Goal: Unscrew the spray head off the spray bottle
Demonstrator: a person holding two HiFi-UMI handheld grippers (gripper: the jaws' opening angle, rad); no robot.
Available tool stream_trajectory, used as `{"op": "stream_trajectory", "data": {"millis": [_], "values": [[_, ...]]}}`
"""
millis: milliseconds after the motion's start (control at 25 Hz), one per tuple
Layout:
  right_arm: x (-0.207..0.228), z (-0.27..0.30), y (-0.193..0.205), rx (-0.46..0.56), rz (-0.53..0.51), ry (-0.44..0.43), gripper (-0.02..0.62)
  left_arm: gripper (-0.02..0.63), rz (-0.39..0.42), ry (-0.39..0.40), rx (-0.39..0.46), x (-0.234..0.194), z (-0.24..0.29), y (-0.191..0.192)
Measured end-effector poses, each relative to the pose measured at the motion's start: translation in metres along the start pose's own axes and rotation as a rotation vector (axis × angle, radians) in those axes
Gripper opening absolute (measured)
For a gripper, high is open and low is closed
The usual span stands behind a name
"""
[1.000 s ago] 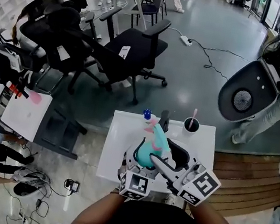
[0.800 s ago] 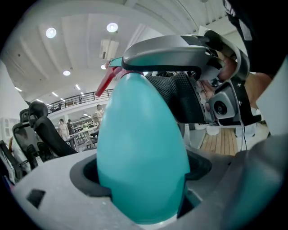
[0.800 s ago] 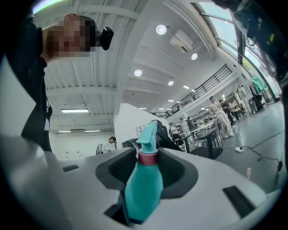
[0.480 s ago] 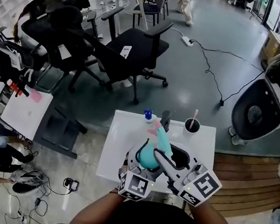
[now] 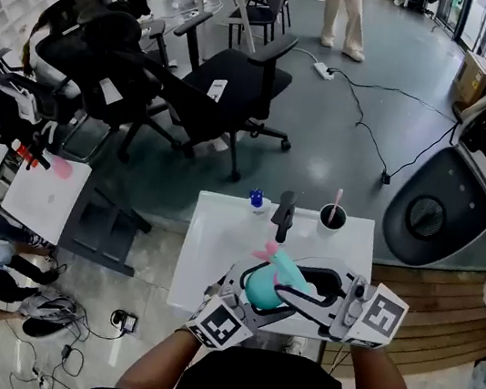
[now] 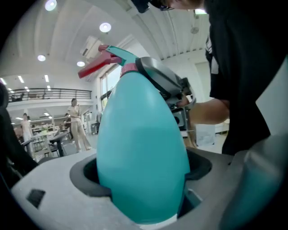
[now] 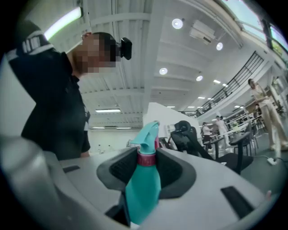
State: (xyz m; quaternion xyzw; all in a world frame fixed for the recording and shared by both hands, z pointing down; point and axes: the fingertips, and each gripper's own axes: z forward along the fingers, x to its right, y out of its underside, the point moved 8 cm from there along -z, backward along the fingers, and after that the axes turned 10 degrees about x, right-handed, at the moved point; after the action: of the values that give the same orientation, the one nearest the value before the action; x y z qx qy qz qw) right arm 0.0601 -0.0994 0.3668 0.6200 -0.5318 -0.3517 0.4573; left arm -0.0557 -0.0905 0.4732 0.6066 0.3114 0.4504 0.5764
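Teal egg-shaped plastic spray bottle (image 5: 263,286) lifted over white square table (image 5: 217,240), body clenched between left gripper (image 6: 141,182) jaws; right gripper (image 7: 146,167) jaws, just closed in, clamped on pink collar (image 7: 146,159) under teal spray head (image 7: 147,134)

bottle (image 6: 141,134): its base is sunk out of sight between the jaws of the left gripper (image 6: 143,173).
spray head (image 7: 146,134): the trigger is almost wholly behind its teal shell in the right gripper view.
cup (image 5: 332,219): contents too small to tell, save a pink stick (image 5: 337,198).
blue-topped thing (image 5: 256,200): too small to identify.
person (image 5: 346,8): cut off above the legs by the head view's top edge.
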Motion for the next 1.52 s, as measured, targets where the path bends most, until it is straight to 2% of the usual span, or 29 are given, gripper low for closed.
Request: {"op": "stream_trajectory", "data": {"millis": [80, 200, 280, 320, 360, 440, 520, 600, 720, 800, 880, 1080, 1520], "values": [[-0.008, -0.004, -0.004, -0.013, 0.037, -0.099, 0.135, 0.471, 0.009, 0.107, 0.026, 0.009, -0.002, -0.004], [-0.015, -0.009, -0.005, -0.027, 0.079, -0.226, 0.135, 0.471, -0.017, 0.263, 0.082, 0.022, -0.001, -0.012], [-0.016, -0.010, -0.005, -0.023, 0.112, -0.282, 0.135, 0.471, -0.040, 0.327, 0.107, 0.028, -0.001, -0.016], [-0.016, -0.009, -0.004, -0.016, 0.122, -0.289, 0.137, 0.471, -0.050, 0.332, 0.111, 0.029, -0.001, -0.016], [-0.016, -0.009, -0.004, -0.010, 0.124, -0.278, 0.139, 0.471, -0.055, 0.317, 0.108, 0.028, -0.001, -0.015], [-0.014, -0.008, 0.001, 0.001, 0.119, -0.217, 0.147, 0.471, -0.063, 0.235, 0.083, 0.021, 0.000, -0.009], [-0.011, -0.010, 0.008, 0.013, 0.103, -0.122, 0.210, 0.471, -0.071, 0.115, 0.044, 0.010, 0.001, -0.002], [-0.004, -0.016, 0.015, 0.043, 0.079, -0.004, 0.229, 0.471, -0.081, -0.016, 0.003, 0.001, 0.000, 0.005], [0.004, -0.021, 0.024, 0.073, 0.099, 0.153, 0.228, 0.471, -0.107, -0.198, -0.049, -0.015, -0.005, 0.015], [0.006, -0.020, 0.027, 0.056, 0.112, 0.216, 0.210, 0.471, -0.113, -0.290, -0.079, -0.024, -0.009, 0.019], [0.006, -0.017, 0.027, 0.037, 0.110, 0.254, 0.179, 0.471, -0.101, -0.349, -0.104, -0.028, -0.011, 0.021], [0.003, -0.007, 0.028, 0.001, 0.089, 0.305, 0.155, 0.471, -0.084, -0.414, -0.151, -0.020, -0.009, 0.032], [0.003, 0.005, 0.030, -0.033, 0.075, 0.344, 0.153, 0.471, -0.067, -0.411, -0.158, -0.014, -0.004, 0.029]]}}
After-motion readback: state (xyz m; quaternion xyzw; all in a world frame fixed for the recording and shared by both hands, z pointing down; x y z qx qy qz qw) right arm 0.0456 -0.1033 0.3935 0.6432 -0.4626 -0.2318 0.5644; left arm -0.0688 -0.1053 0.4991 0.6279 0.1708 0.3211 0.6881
